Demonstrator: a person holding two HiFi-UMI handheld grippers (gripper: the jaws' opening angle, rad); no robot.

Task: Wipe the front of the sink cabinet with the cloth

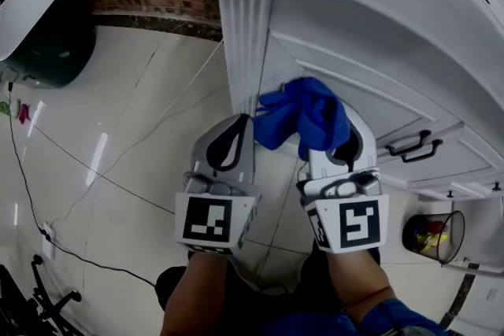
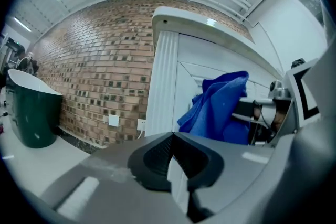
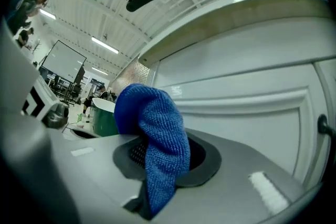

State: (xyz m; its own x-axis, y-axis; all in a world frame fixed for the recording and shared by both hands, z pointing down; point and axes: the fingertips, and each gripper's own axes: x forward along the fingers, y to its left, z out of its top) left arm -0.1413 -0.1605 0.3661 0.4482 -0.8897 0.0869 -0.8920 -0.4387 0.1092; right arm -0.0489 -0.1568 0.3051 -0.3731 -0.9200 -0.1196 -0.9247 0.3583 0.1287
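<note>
Blue cloth (image 1: 305, 116) is clamped in my right claw (image 1: 340, 147), bunched over its tip to face the white cabinet door (image 1: 358, 63) just ahead for wiping, while my left claw (image 1: 230, 139) waits alongside, closed and empty.

Cabinet front (image 1: 370, 63) blocks ahead; door handles (image 1: 411, 144) project at right. Open floor (image 1: 118, 138) left, up to the green tub (image 1: 47, 47).

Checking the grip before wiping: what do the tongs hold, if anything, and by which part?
The right tongs pinch the blue cloth by a gathered fold; its bulk bunches past their tips. The left tongs are shut, holding nothing.
</note>
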